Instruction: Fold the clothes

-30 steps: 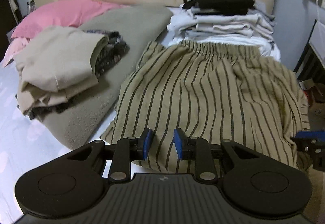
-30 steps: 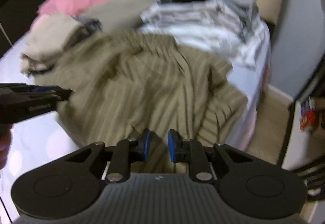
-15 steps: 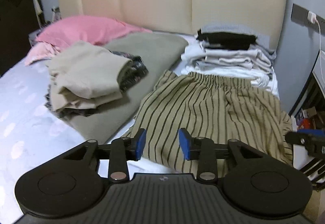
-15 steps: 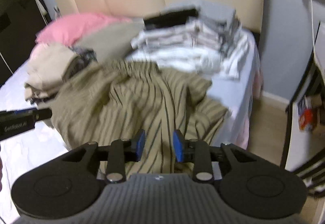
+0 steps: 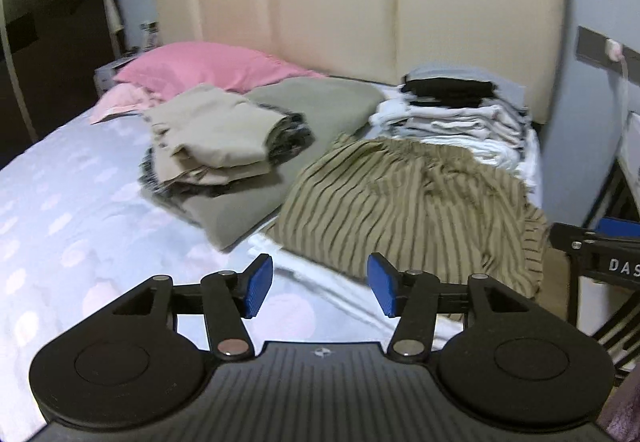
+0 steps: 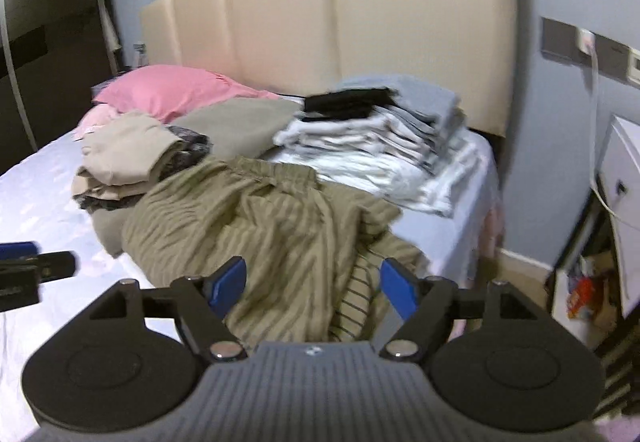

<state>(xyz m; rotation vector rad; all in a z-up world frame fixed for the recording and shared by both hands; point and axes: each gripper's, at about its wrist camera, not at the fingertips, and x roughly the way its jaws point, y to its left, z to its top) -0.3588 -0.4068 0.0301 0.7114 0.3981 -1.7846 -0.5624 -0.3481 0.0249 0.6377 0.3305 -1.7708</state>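
Blue-padded left claw (image 5: 316, 292) and right claw (image 6: 312, 286) are both hanging released, holding nothing, short of the bed (image 5: 60, 209). One olive striped garment (image 5: 404, 201) is lying rumpled at the bed's near right edge, partly drooping over; judged light, limp and non-slippery, best pinched at the gathered waistband (image 5: 412, 149). Two folded stacks are sitting behind: tan pile (image 5: 212, 137), white-and-black pile (image 5: 452, 109).

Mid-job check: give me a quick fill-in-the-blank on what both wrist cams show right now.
1. The striped garment lies crumpled on the ____.
2. Both the left gripper and the right gripper are ____, holding nothing.
3. The pillow by the headboard is ____ in colour.
4. The topmost dark item on the folded stack is ____.

Missing words: bed; open; pink; black
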